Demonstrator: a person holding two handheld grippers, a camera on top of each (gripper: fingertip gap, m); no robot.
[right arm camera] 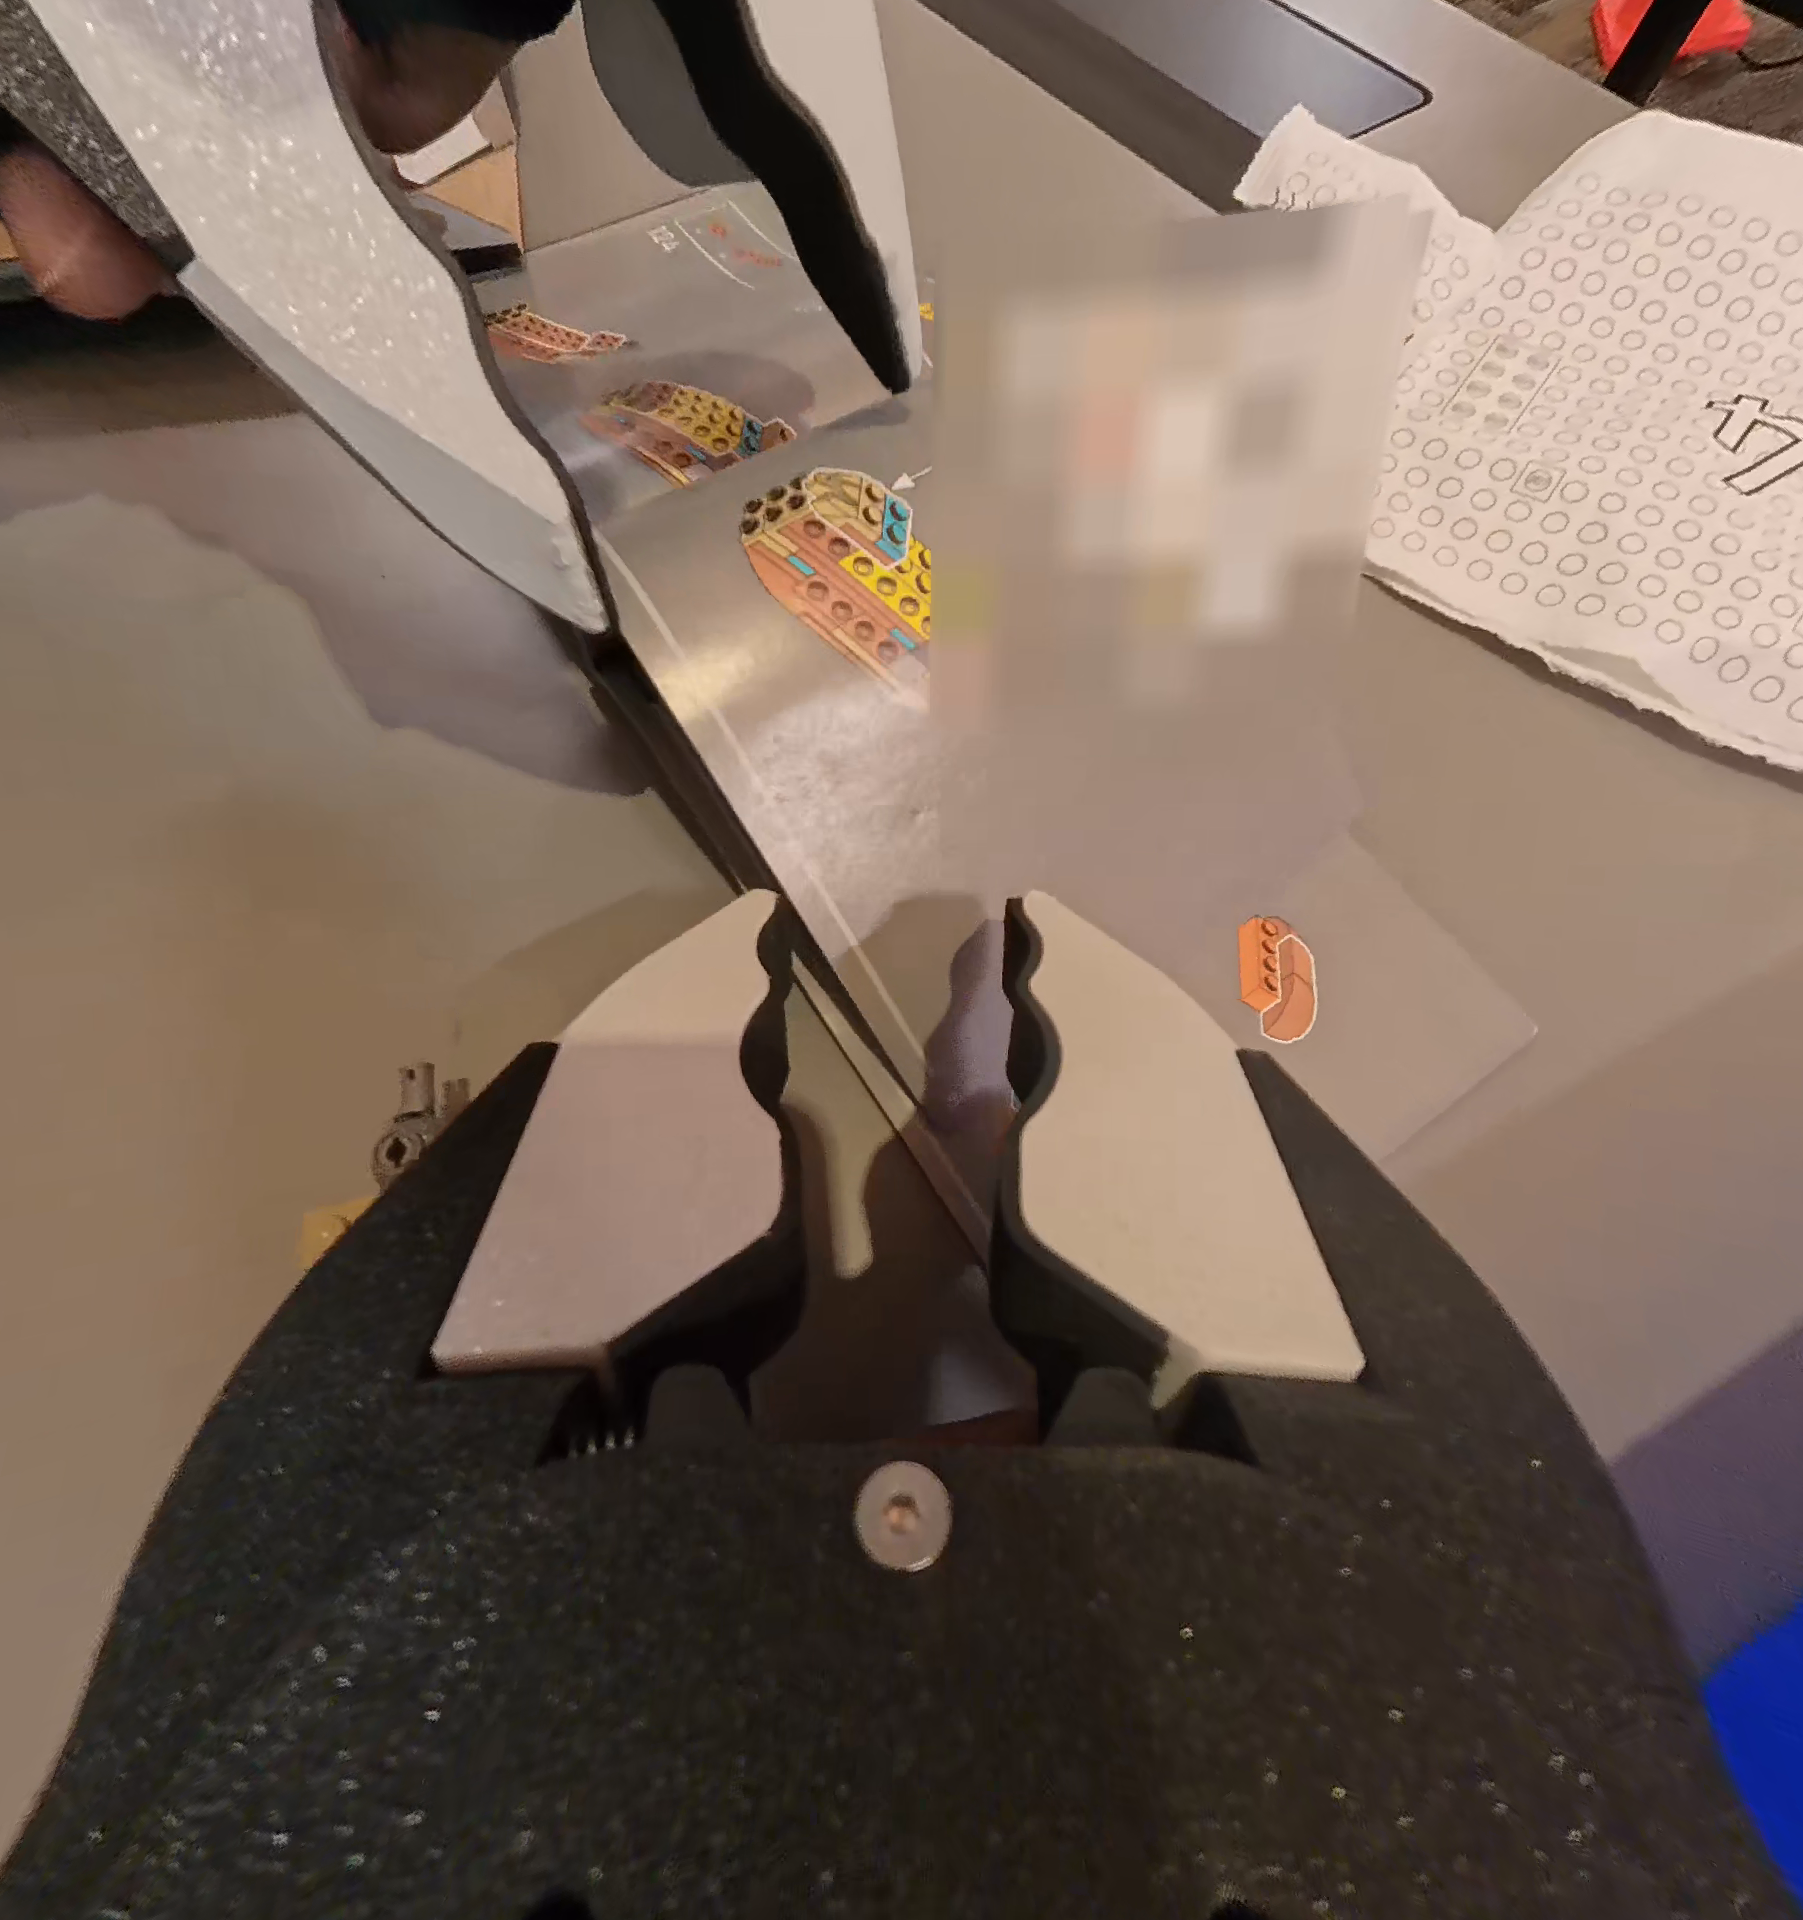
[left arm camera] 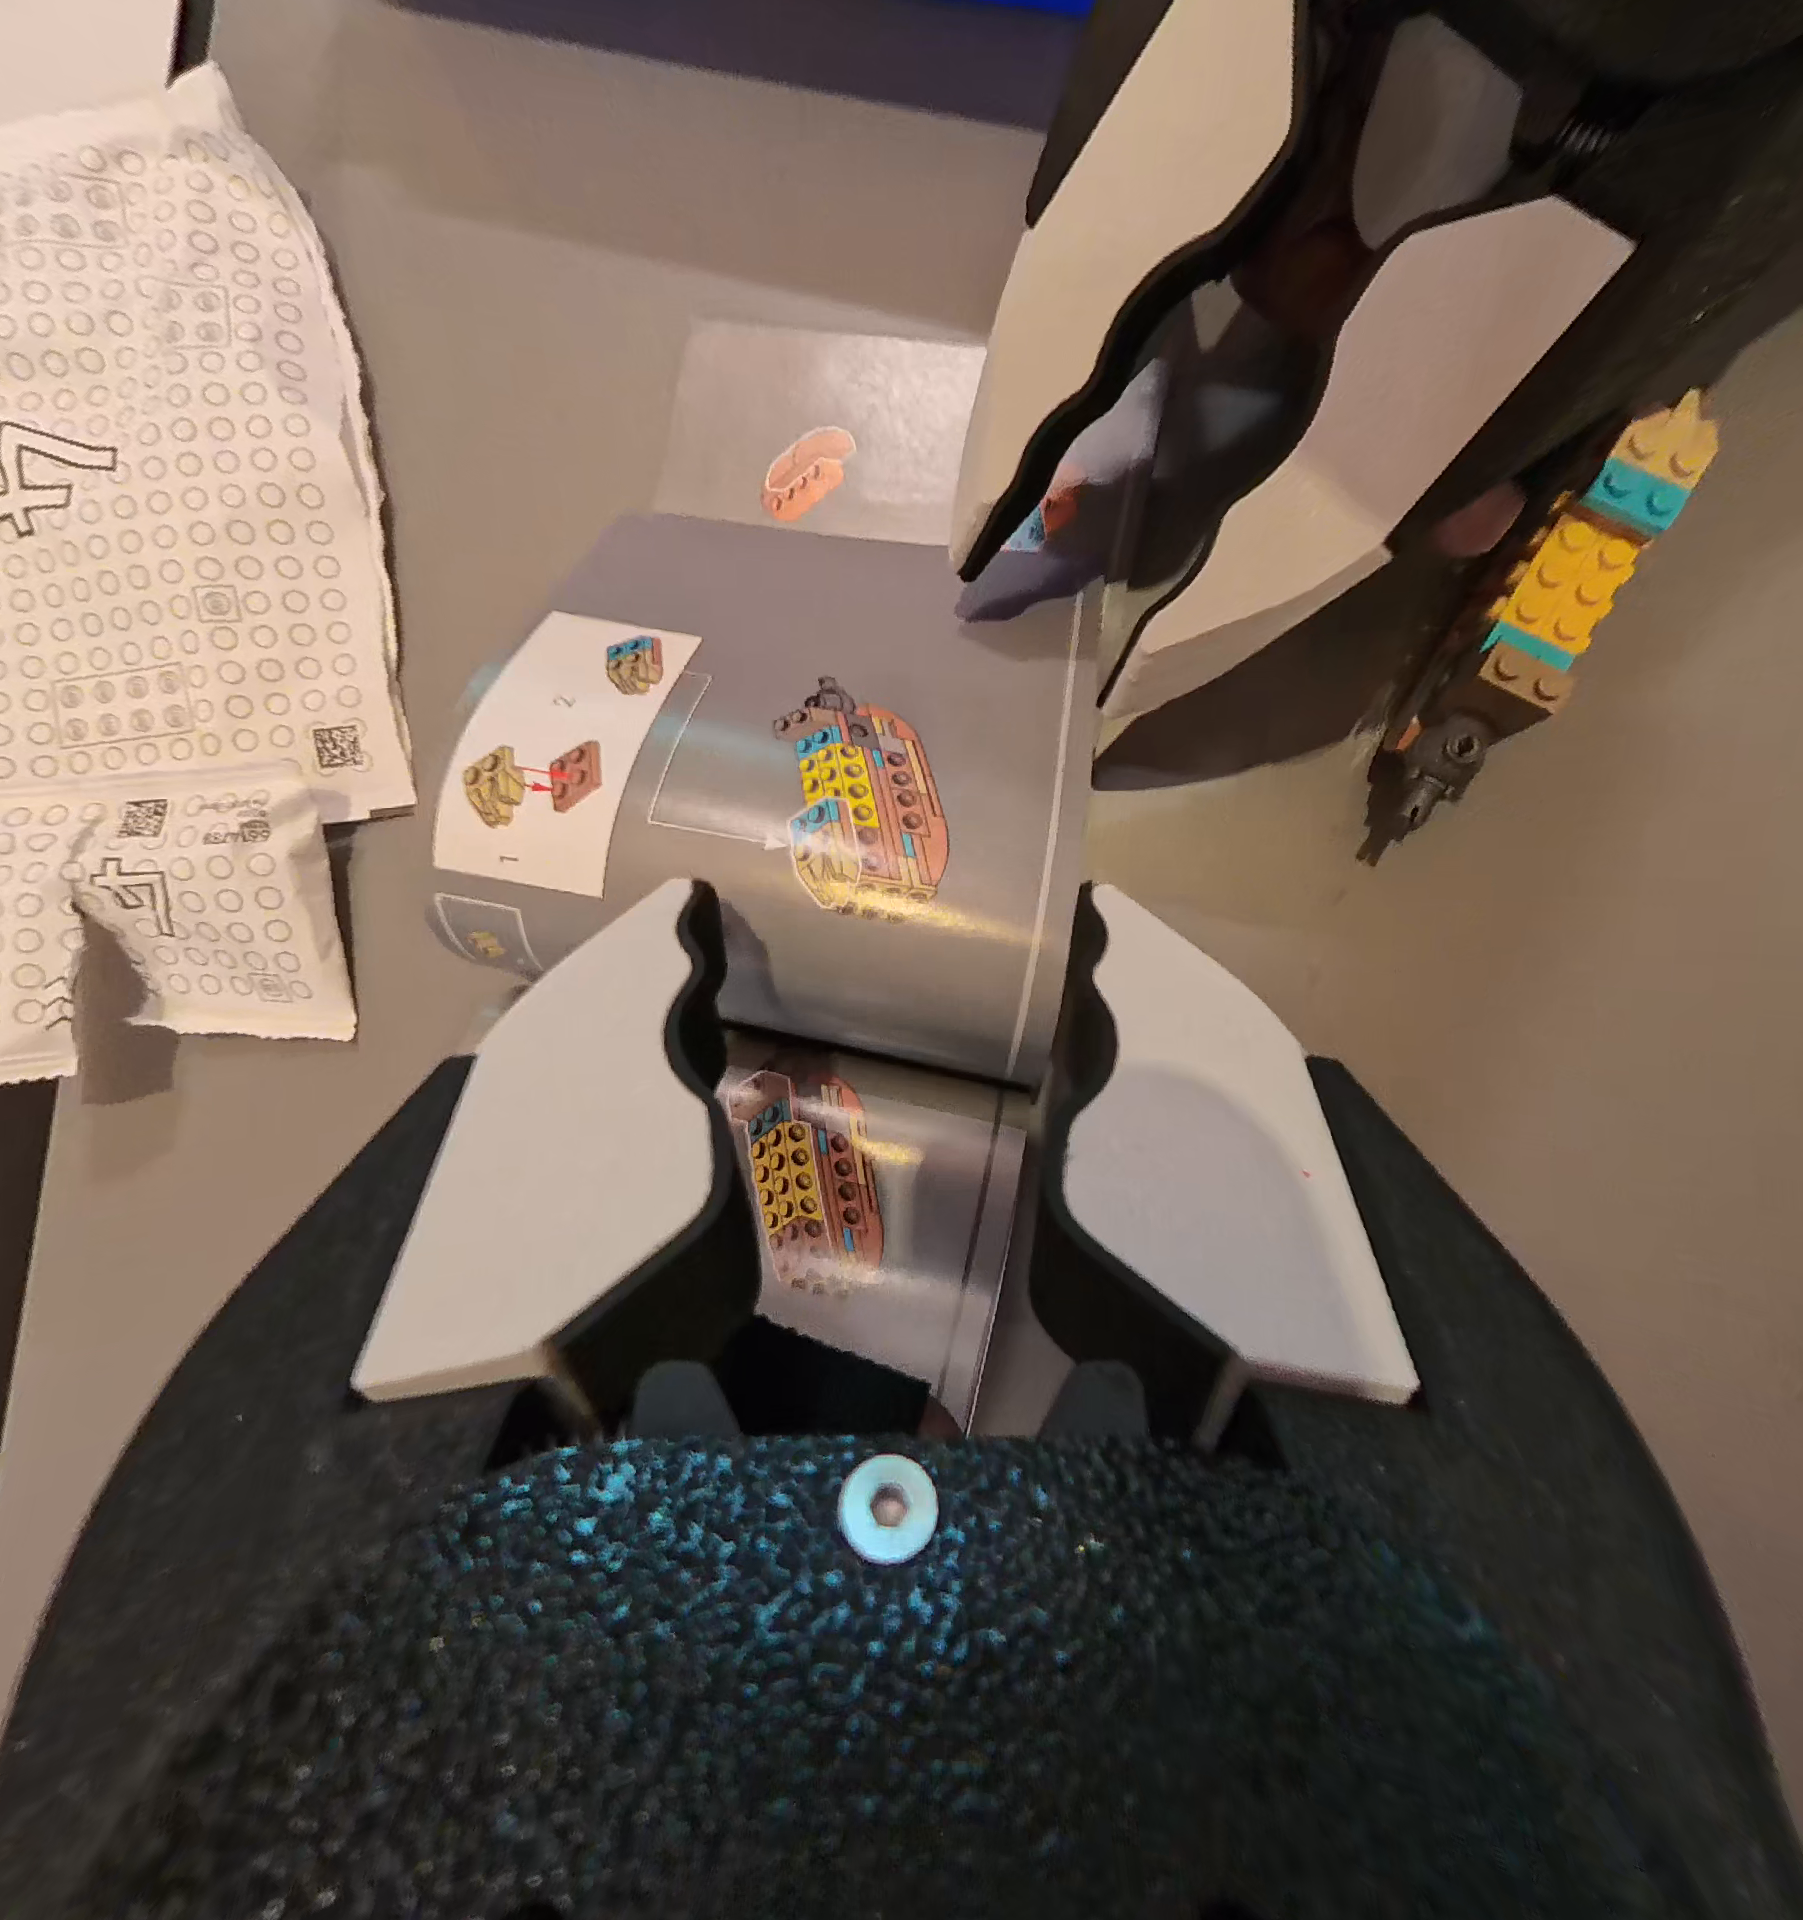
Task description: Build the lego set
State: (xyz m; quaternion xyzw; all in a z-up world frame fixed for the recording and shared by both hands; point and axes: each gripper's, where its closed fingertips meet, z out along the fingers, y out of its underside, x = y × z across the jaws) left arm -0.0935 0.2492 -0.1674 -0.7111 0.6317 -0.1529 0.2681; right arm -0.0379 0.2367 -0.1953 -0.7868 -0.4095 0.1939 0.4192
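Booklet: a glossy grey instruction booklet (left arm camera: pixel 855 727) lies open on the grey tabletop (left arm camera: pixel 1499 1143), its pages printed with pictures of the model, a loose page lifting and curling.
Model: a partly built lego model of brown, yellow and teal bricks with a small grey connector at one end (left arm camera: pixel 1546 582) rests on the table beside the right gripper, behind its fingers in the left wrist view.
Left gripper (left arm camera: pixel 892 925): held low over the booklet, fingers apart, the lifted page standing in the gap between them; nothing is clamped.
Right gripper (right arm camera: pixel 892 914): fingers apart to a middling gap, straddling the booklet's edge; whether it pinches the sheet cannot be told.
Bags: two torn white paper bags patterned with small circles (left arm camera: pixel 138 540) lie well apart from both grippers.
Handling, booklet: likely light, limp and slippery; best pinched near a page's free edge.
Handling, model: probably light and stiff, yet liable to snap apart at the joints; grip across the broad brick sides, not the thin grey end.
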